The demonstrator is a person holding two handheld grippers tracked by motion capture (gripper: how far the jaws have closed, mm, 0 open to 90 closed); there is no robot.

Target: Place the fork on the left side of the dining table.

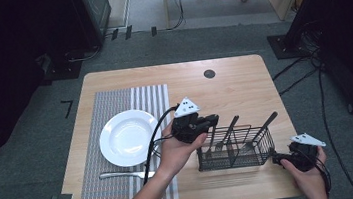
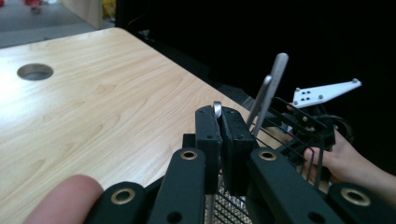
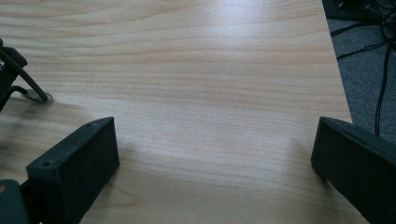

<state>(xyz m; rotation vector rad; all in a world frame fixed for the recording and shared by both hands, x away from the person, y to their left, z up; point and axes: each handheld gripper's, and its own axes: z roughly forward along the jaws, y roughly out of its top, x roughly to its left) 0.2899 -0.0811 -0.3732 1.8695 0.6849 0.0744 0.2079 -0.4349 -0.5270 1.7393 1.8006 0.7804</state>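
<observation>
Right tongs [image 1: 278,159] rest wide open on bench [image 1: 233,85], nothing btwn them, just right of wire cutlery caddy [image 1: 235,148]. Left tongs [image 2: 220,122] clamped on a metal utensil handle [image 2: 217,108] standing in caddy. Further left: fork [image 1: 122,174], white plate [image 1: 128,137], striped placemat [image 1: 114,99].

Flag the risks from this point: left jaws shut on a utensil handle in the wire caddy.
1. The left gripper pinches just the tip of the utensil handle; it may slip or swing on lifting.
2. Two more handles lean close beside it; pulling up could snag them or tip the wire caddy.
3. The right gripper is open beside the caddy, not bracing it, so it may slide.
</observation>
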